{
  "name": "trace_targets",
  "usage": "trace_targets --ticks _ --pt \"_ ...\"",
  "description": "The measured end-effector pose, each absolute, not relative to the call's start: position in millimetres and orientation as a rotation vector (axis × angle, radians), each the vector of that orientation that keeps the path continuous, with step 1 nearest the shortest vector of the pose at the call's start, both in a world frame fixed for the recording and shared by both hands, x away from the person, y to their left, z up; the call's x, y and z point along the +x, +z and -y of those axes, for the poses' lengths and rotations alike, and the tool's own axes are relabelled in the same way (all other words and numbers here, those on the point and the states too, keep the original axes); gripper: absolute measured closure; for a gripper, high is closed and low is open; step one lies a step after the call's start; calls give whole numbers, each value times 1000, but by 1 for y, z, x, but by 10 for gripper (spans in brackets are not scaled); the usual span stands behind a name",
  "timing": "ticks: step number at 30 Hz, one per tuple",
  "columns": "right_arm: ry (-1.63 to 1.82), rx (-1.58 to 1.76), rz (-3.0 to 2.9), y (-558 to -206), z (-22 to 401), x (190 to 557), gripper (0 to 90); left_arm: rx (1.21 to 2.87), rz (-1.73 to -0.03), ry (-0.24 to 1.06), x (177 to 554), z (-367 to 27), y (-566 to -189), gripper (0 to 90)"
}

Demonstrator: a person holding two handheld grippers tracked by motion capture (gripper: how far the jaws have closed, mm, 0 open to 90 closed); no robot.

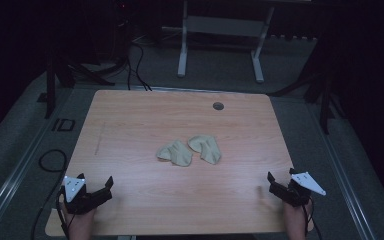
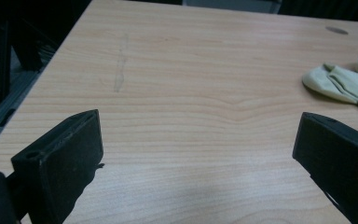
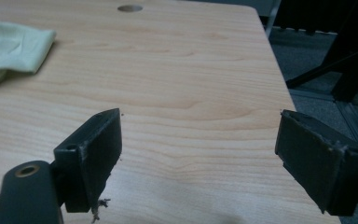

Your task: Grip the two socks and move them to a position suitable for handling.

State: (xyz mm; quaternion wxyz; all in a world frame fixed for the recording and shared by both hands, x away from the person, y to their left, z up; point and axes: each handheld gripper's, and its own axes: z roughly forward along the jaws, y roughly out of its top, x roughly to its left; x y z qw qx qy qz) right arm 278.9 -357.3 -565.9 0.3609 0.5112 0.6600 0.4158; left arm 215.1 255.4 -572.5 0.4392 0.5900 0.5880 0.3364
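Observation:
Two pale yellow cloth pieces lie side by side in the middle of the wooden table (image 1: 130, 115): a left piece (image 1: 176, 153) and a right piece (image 1: 206, 148). My left gripper (image 1: 97, 182) rests near the front left corner, open, with nothing between its jaws. In the left gripper view the left gripper (image 2: 198, 121) points across bare wood, with the cloth (image 2: 340, 84) far to the right. My right gripper (image 1: 281, 177) sits near the front right edge, open and empty. In the right gripper view the right gripper (image 3: 200, 116) frames bare table, and a cloth piece (image 3: 9, 49) lies at the upper left.
A round cable hole (image 1: 218, 106) sits near the table's far edge. Beyond the table stands a white desk frame (image 1: 220, 30). Black stands (image 1: 50, 85) and a cable loop (image 1: 50, 161) are on the grey floor at the left. The room around is dark.

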Motion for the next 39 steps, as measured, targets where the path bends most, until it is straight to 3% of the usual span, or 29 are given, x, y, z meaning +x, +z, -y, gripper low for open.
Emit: trace_targets --ticks 19,39 --pt "1076 1470 -1948 -557 358 303 152 1506 -1457 805 215 -254 -576 15" --pt "1062 1438 -2110 -545 307 339 137 1490 -1481 705 215 -251 -572 29"
